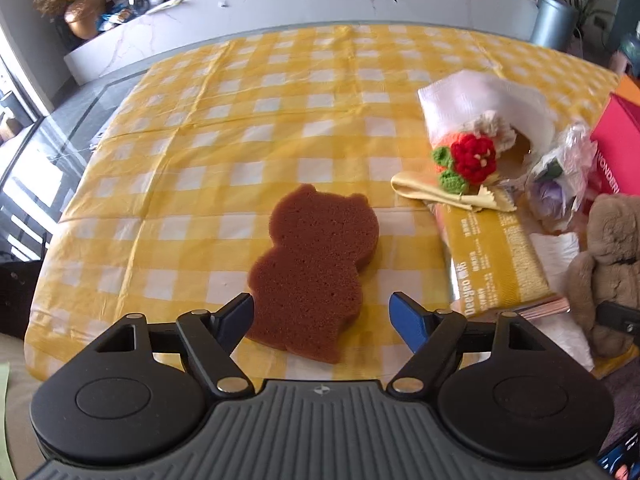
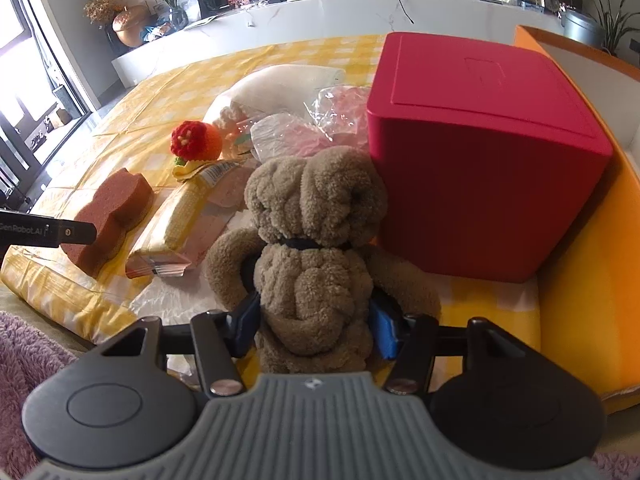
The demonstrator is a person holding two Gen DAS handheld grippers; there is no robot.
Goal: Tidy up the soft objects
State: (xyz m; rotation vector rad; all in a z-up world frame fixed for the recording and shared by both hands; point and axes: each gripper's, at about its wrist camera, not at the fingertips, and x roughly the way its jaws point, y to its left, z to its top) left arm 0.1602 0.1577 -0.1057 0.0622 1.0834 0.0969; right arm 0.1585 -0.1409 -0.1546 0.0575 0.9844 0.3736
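left cam: sits on the left gripper point(image 1: 322, 318), tilted steeply down at the table point(image 1: 192, 128), close over the sponge point(image 1: 316, 264) near the front edge

right cam: rides the right gripper point(image 2: 314, 320), also angled down, right up against the plush point(image 2: 316, 240), red box point(image 2: 488, 152) just behind it toward the right edge

both face: the far edge and the white ledge point(image 2: 340, 8) beyond

shared: sponge point(image 2: 110, 216), crochet flower point(image 1: 474, 158) point(image 2: 188, 138), yellow pack point(image 1: 492, 256) point(image 2: 184, 212), plush point(image 1: 612, 264), box point(image 1: 618, 156)

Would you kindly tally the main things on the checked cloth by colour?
Brown: 2, the sponge and the plush toy
Red: 2, the box and the knitted flower
Yellow: 1, the packet
Total: 5
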